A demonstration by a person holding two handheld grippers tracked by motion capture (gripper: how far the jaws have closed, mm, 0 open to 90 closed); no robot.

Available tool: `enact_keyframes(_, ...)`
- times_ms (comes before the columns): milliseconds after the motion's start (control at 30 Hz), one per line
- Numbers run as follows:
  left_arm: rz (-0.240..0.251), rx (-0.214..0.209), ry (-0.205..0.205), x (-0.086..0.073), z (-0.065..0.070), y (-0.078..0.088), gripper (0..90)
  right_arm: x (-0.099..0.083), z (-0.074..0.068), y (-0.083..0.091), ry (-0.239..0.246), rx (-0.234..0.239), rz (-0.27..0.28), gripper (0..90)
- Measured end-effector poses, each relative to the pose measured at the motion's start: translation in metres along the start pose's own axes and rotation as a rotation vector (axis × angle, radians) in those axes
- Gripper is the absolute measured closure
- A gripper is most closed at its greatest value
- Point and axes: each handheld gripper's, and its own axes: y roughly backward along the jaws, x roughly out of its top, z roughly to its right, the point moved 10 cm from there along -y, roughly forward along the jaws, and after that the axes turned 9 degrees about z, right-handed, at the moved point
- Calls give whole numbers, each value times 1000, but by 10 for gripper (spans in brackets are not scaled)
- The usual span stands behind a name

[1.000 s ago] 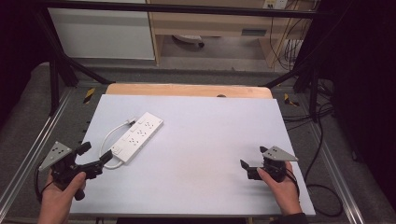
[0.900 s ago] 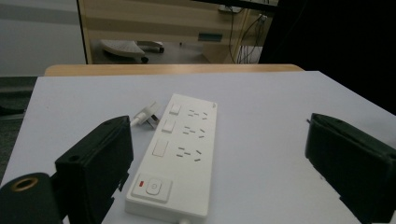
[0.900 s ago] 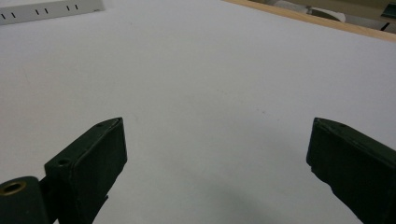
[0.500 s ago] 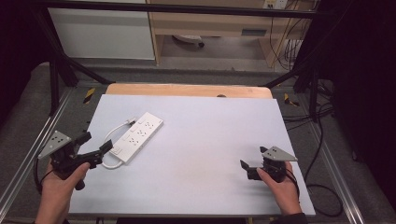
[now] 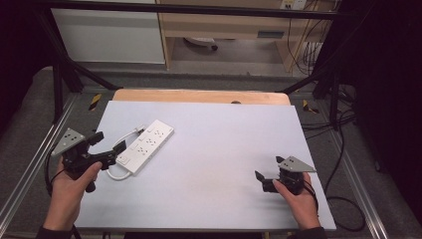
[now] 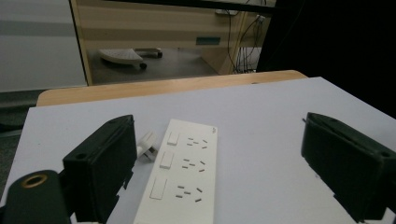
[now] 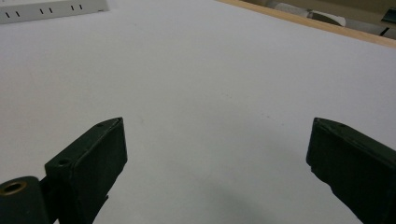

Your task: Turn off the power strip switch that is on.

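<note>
Where left gripper [image 5: 110, 149] overlaps, power strip [image 5: 145, 146] end hidden.

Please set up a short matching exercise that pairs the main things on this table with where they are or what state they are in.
Things:
1. power strip
2. left hand-held gripper
3. right hand-held gripper
4. white cable

Places or states:
A. open, over bare table near the right edge
B. lying flat and slanted on the left half of the table
C. looped at the near end of the strip
D. open, aimed at the strip's near end

Pairs: 1-B, 2-D, 3-A, 4-C
</note>
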Motion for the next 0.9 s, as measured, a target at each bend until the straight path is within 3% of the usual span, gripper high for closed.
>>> enact_keyframes(467, 2, -15, 3, 3, -6, 5, 190, 0, 2, 0, -18, -17, -3, 57)
enact_keyframes(900, -20, -17, 1, 6, -10, -9, 398, -1, 0, 0, -13, 1, -1, 57)
